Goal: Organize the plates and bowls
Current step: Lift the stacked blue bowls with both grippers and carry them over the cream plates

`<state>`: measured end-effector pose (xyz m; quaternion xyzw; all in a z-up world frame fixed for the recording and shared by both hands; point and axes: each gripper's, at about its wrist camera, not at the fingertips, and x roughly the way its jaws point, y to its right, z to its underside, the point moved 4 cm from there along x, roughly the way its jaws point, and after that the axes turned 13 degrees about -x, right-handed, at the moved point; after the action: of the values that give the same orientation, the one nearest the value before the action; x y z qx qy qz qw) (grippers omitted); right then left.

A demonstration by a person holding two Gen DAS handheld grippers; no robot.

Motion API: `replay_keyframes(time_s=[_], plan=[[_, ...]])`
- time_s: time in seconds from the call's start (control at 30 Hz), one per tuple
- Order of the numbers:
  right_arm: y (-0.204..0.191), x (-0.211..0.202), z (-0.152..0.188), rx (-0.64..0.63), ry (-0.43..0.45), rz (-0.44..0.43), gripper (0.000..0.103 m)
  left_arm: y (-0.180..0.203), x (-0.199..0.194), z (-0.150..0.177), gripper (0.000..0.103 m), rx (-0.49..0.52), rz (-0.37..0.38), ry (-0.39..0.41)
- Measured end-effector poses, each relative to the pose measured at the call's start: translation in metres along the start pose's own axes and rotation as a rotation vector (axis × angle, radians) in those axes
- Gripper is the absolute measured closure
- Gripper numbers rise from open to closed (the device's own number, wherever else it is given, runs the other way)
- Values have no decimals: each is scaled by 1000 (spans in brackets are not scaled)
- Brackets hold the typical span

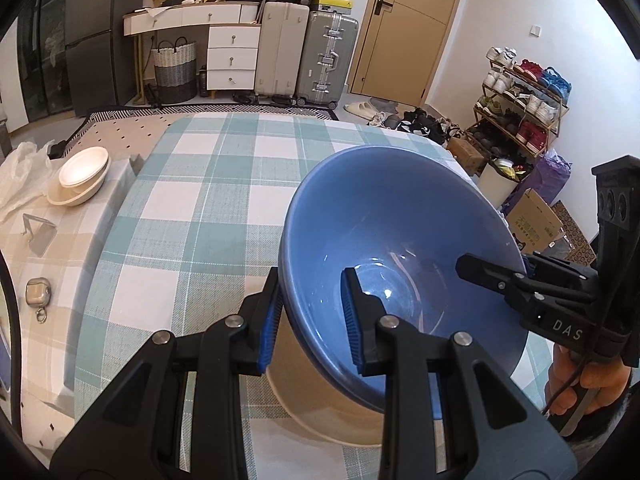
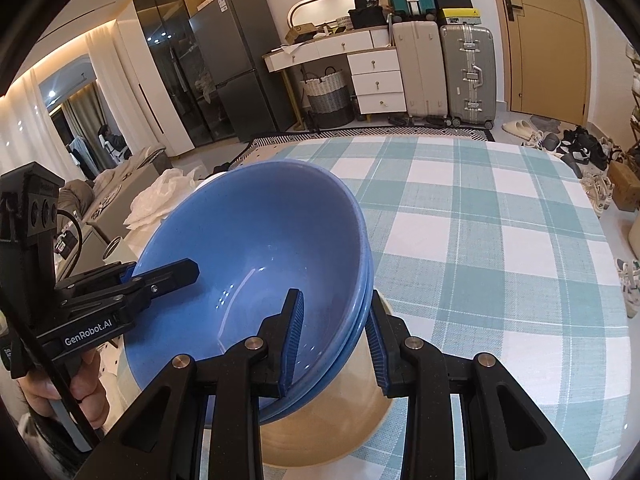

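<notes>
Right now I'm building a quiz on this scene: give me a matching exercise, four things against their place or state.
1 blue bowl
2 white bowls
3 earbuds case
4 left gripper

A nested pair on the beige cloth
B lying alone, metal ring attached
C tilted over the checked tablecloth
D clamped across a bowl rim

Pairs: 1-C, 2-A, 3-B, 4-D

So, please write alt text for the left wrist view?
Both grippers, left and right, hold a tilted blue bowl by opposite rims above a beige dish on a checked table.
</notes>
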<state>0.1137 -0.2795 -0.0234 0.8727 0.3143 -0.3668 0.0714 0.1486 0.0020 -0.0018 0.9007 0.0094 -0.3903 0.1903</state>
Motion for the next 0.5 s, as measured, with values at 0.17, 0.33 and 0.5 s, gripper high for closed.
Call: replay_keyframes(time_s=[0.17,0.33,0.5], plan=[[-4,10,1,-6,-15,-9,71,-8,6,3,79,-10,-8,-8],[-4,18,4,-8,-31,-10,71,-15,18,5,79,-23,-13,-23],[0,27,3,-4,-50,-9,71,-19,32,5,79,-28,-20,-46]])
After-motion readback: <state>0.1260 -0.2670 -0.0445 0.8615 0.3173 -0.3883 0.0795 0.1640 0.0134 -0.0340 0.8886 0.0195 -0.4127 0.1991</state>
